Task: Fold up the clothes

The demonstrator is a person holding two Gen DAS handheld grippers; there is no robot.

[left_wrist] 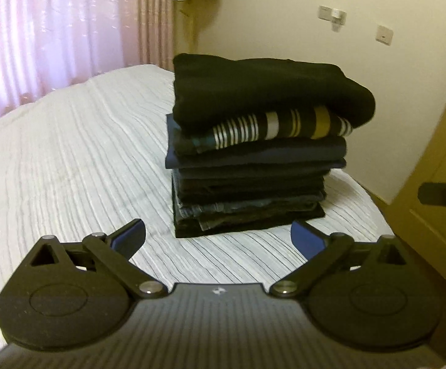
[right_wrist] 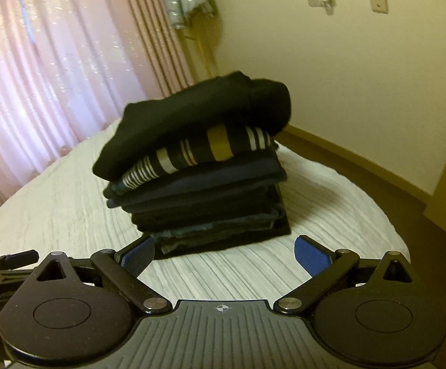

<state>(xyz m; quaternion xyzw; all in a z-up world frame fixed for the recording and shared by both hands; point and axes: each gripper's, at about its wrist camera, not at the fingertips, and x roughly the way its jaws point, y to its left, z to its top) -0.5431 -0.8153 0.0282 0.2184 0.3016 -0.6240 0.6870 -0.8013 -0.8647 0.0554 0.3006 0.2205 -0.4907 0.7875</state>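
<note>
Folded stack (left_wrist: pixel 247 150) sits on bed (left_wrist: pixel 78 153) near its far corner, black top (left_wrist: pixel 263 92) overhanging the striped shirt (left_wrist: pixel 284 126). Left claw (left_wrist: pixel 218 238) & right claw (right_wrist: pixel 224 253) both spread apart, empty, hovering short of stack, probably finished w/ it. Right view alone shows the stack leaning.
</note>
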